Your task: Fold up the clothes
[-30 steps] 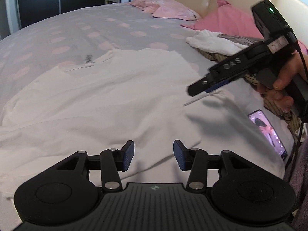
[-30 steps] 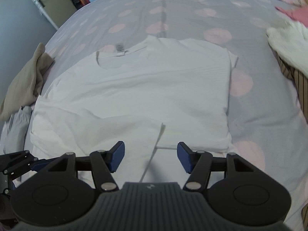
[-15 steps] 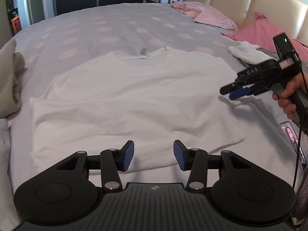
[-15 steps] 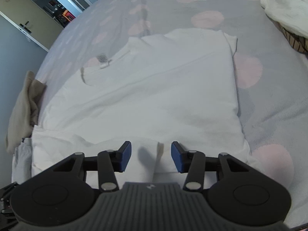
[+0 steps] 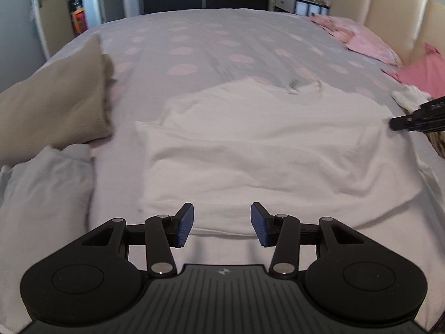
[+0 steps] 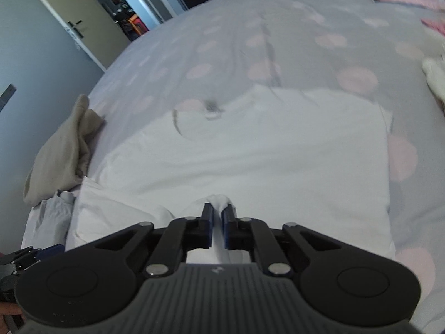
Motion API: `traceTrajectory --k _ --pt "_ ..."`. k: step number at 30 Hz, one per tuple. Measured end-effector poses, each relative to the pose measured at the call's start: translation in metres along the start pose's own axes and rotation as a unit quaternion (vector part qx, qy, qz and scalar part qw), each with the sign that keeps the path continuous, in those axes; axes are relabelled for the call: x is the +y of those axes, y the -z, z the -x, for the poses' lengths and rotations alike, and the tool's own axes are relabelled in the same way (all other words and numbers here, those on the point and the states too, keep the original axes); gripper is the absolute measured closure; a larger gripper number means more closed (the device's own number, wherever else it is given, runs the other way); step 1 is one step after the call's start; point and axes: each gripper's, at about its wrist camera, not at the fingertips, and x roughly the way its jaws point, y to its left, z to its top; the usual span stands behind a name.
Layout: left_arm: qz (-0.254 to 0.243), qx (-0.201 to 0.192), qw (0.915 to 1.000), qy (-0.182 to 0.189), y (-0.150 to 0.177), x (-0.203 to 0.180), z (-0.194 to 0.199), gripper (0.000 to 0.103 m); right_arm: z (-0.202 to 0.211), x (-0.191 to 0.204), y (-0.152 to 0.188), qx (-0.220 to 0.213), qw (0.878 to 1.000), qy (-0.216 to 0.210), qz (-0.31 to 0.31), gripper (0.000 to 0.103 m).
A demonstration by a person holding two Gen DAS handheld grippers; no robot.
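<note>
two grippers are working a white t-shirt (image 5: 267, 150) that's lying spread on the spotted duvet (image 5: 194, 44), collar and label end pointing away toward the far side of the bed, hem end nearest the cameras. it's looking partly tidied already, with the sides sitting in fairly straight lines, though i'm not able to say if the sleeves are tucked under or just lying flat.

the right gripper (image 6: 217, 217) is pinching a little ridge of the shirt's near edge, jaws nearly together with white fabric bunching up between the blue pads. the left gripper (image 5: 221, 226) is hanging just over the near hem with its jaws standing wide apart and nothing in them.

so i'm reading this as the grab stage of a fold: one corner is getting secured and the other side is lining up. what's coming next is probably asking for the left one to be closing on the hem too, level with the right's pinch, so both ends are lifting evenly and the fabric isn't dragging or skewing. thin cotton is going to be slipping if the bite is shallow.

off to the left a beige garment (image 5: 55, 103) and a pale blue one (image 5: 44, 192) are sitting beside the shirt, looking folded, and pink stuff (image 5: 361, 33) is piling up near the headboard.
</note>
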Motion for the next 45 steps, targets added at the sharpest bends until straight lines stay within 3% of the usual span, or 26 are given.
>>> traceTrajectory --k 5,9,14,18,25,30,33,45 --pt "0.000 0.020 0.9997 -0.010 0.007 0.016 -0.001 0.055 0.029 0.035 -0.035 -0.029 0.999 -0.014 0.032 0.095" --pt "-0.017 0.032 0.9985 -0.041 0.017 0.020 -0.011 0.052 0.051 0.055 -0.059 -0.063 0.997 -0.033 0.036 0.095" --pt "-0.002 0.019 0.9997 -0.018 0.021 0.027 -0.026 0.052 0.074 0.077 -0.079 -0.096 0.993 -0.051 0.050 0.095" --pt "-0.023 0.006 0.9991 -0.035 0.021 0.020 -0.036 0.052 0.094 0.083 -0.088 -0.122 0.989 -0.068 0.045 0.095" --pt "-0.023 -0.032 0.9986 -0.035 0.018 0.020 -0.045 0.056 0.112 0.070 -0.096 -0.147 0.988 -0.045 0.032 0.095" --pt "-0.054 -0.042 0.9965 -0.047 0.012 0.010 -0.048 0.084 0.123 0.060 -0.102 -0.163 0.986 -0.028 0.022 0.095" --pt "-0.050 -0.043 0.9963 -0.055 0.011 0.014 -0.048 0.091 0.117 0.039 -0.097 -0.153 0.988 0.003 0.004 0.095" --pt "-0.050 -0.032 0.9975 -0.037 0.013 0.020 -0.049 0.092 0.045 -0.077 -0.057 -0.067 0.986 0.104 -0.108 0.095"
